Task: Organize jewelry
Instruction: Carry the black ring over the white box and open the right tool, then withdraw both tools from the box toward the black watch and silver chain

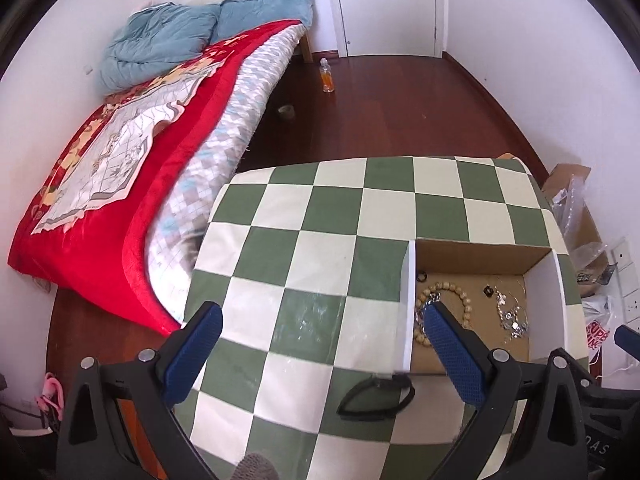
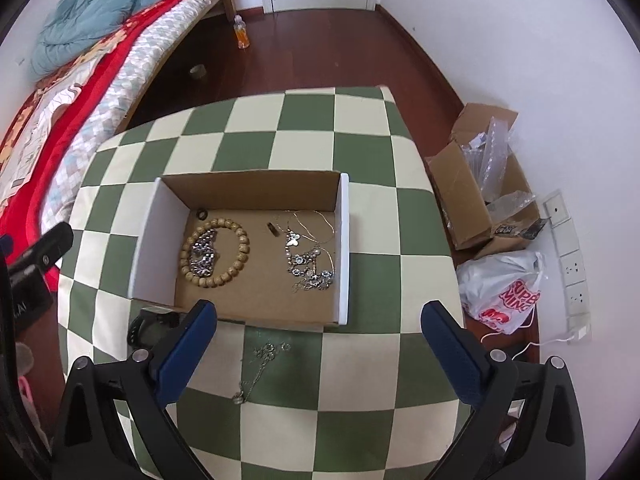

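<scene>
An open cardboard box (image 2: 344, 248) with white outer walls sits on the green-and-cream checked table (image 2: 360, 152). Inside lie a wooden bead bracelet (image 2: 244, 244) around a silver piece (image 2: 204, 258), a small dark ring (image 2: 202, 213), a brown ring (image 2: 273, 229) and tangled silver necklaces (image 2: 308, 264). A thin silver chain (image 2: 260, 368) lies loose on the table in front of the box, between the open fingers of my right gripper (image 2: 320, 320). A black bangle (image 1: 376, 396) lies at the box's near left corner. My left gripper (image 1: 324, 316) hangs open above the table and the box wall (image 1: 407, 300).
A bed with a red blanket (image 1: 112, 200) runs along the table's left side. An orange bottle (image 1: 327, 76) and a tape roll (image 1: 286, 111) stand on the wooden floor. Right of the table lie an open cardboard carton (image 2: 472, 184), a white plastic bag (image 2: 504, 292) and wall sockets (image 2: 568, 248).
</scene>
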`<act>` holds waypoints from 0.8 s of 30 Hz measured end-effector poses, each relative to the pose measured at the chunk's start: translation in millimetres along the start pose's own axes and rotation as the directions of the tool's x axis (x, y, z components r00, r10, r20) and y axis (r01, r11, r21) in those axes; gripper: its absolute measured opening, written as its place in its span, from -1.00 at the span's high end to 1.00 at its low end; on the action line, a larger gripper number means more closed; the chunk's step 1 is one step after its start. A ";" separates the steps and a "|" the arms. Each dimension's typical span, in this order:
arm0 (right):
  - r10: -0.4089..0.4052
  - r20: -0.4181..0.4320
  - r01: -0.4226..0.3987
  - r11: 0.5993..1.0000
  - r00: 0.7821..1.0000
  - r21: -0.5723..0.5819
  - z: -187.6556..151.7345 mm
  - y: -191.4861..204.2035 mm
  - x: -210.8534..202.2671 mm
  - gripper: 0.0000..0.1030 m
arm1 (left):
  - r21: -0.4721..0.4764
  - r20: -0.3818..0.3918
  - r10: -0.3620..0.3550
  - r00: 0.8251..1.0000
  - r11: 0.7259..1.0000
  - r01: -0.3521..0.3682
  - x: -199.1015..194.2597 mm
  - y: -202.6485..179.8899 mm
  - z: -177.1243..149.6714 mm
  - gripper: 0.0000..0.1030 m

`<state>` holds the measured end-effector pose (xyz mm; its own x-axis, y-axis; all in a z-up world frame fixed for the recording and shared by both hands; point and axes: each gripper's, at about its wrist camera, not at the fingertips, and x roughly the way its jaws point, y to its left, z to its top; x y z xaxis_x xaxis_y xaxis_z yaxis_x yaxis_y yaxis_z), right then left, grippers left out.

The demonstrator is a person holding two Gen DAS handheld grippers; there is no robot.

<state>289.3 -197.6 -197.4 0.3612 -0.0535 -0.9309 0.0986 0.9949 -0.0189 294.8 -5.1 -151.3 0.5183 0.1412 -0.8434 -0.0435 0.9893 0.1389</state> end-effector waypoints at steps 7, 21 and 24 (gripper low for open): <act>-0.020 0.089 0.020 1.000 0.996 -0.002 -12.2 3.7 -40.8 -1.00 | -0.018 0.047 -0.019 0.999 1.000 0.020 -34.8 9.9 -17.3 -1.00; 0.014 0.203 -0.020 0.999 0.979 0.026 -49.2 1.5 -112.8 -1.00 | -0.062 0.182 0.012 0.983 0.998 -0.001 -119.8 29.9 -51.2 -1.00; 0.044 0.184 -0.050 0.998 0.982 0.032 -59.8 1.5 -109.3 -1.00 | -0.080 0.170 0.035 0.985 0.997 -0.021 -117.8 34.5 -60.9 -1.00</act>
<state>194.5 -185.1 -117.5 0.5295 -0.0248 -0.8480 0.1099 0.9932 0.0396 180.2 14.6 -78.7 0.6545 0.1675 -0.7373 -0.1229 0.9857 0.1149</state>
